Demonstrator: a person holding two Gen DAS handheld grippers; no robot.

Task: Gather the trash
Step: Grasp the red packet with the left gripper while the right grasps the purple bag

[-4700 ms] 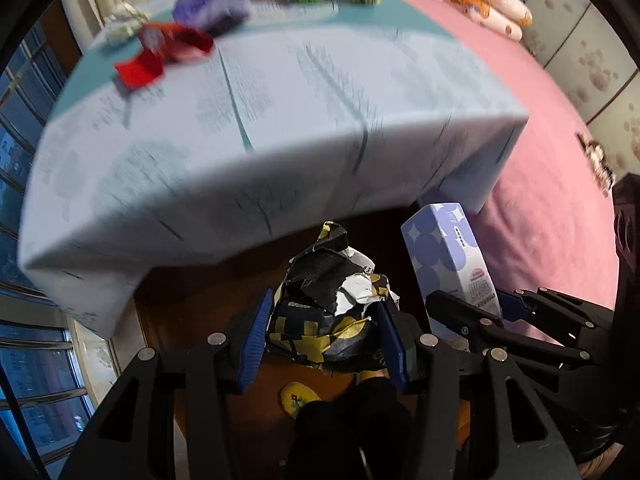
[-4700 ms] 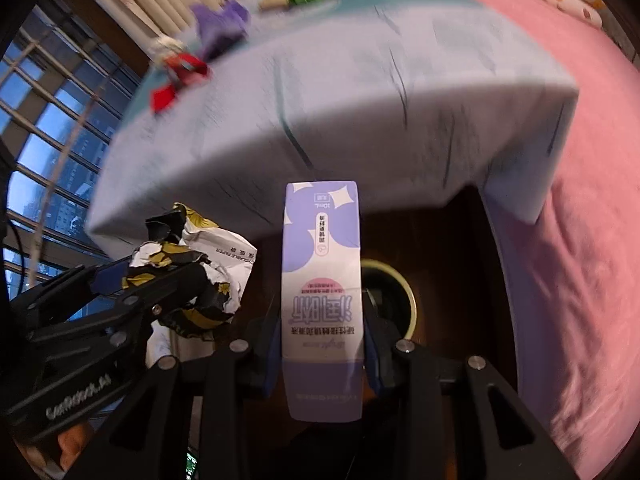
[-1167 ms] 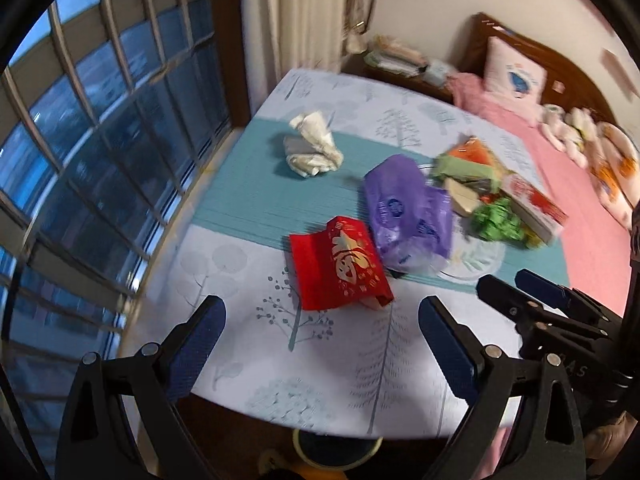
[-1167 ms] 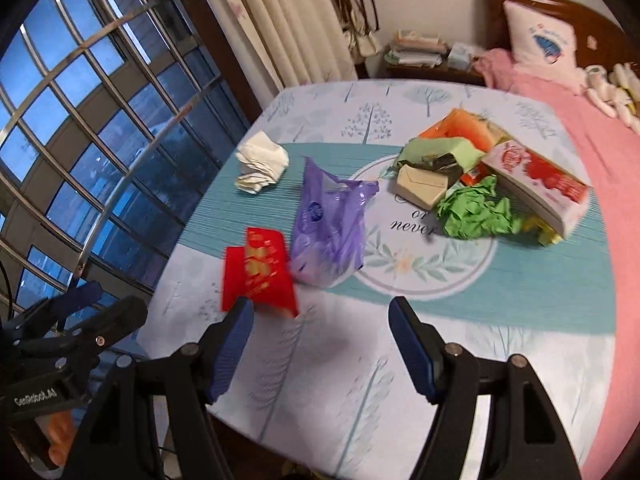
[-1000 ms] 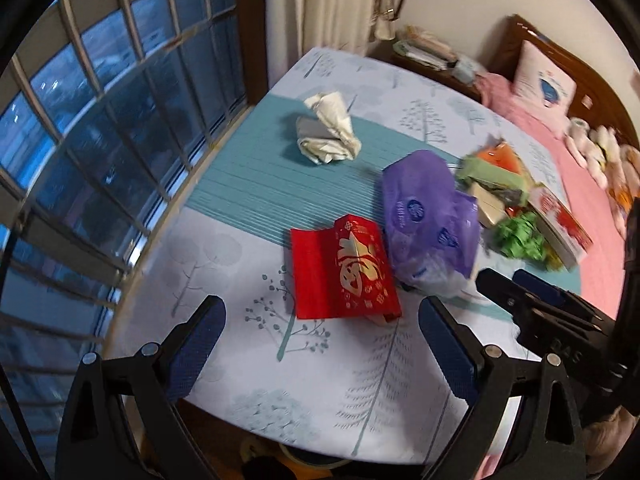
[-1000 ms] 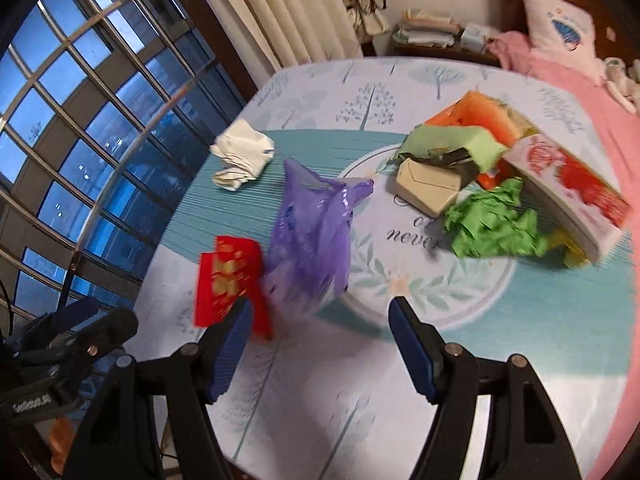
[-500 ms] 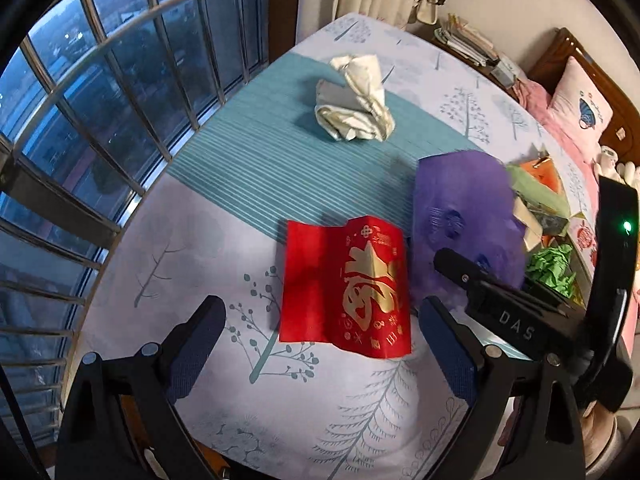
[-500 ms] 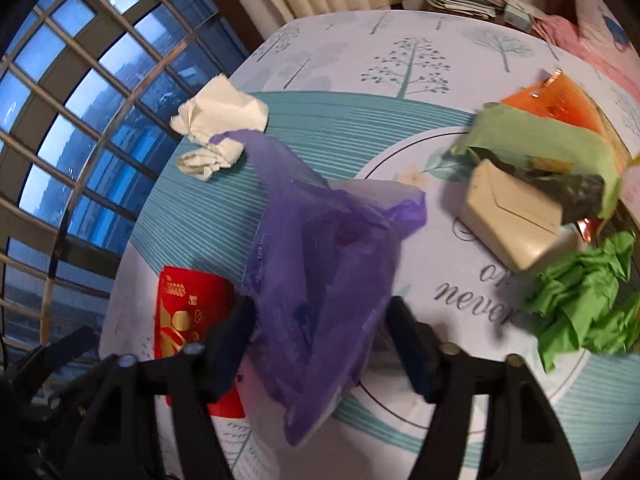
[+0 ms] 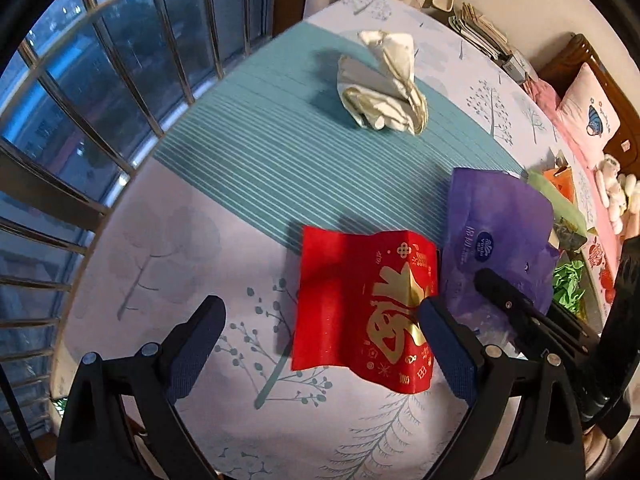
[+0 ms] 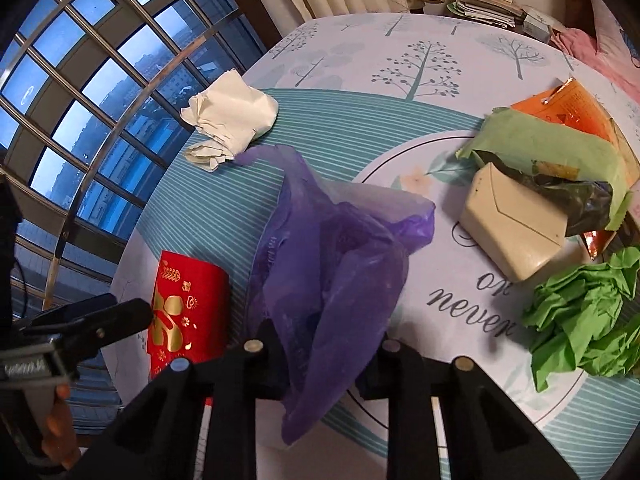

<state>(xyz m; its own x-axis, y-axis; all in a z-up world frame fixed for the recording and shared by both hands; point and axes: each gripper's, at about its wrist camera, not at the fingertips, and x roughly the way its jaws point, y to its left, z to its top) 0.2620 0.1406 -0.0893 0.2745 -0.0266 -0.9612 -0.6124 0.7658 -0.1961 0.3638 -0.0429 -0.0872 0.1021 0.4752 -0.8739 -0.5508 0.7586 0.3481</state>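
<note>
Since half a second ago both grippers have dropped closer to the tablecloth, and the right gripper (image 10: 320,364) has narrowed around the crumpled purple plastic bag (image 10: 336,264); its pads are hidden behind the film, so I cannot tell whether it is clenched on the bag or only flanks it. The left gripper (image 9: 320,344) hangs spread wide over the flat red packet with gold lettering (image 9: 360,308), its right finger covering the packet's edge. The packet lies just beside the bag on the tree-patterned tablecloth (image 9: 180,240). Farther off sit a crumpled white paper wad (image 9: 384,88), a beige envelope-like box (image 10: 516,228) partly under a dark wrapper, and scrunched green paper (image 10: 584,316), cut off at the frame's edge.
</note>
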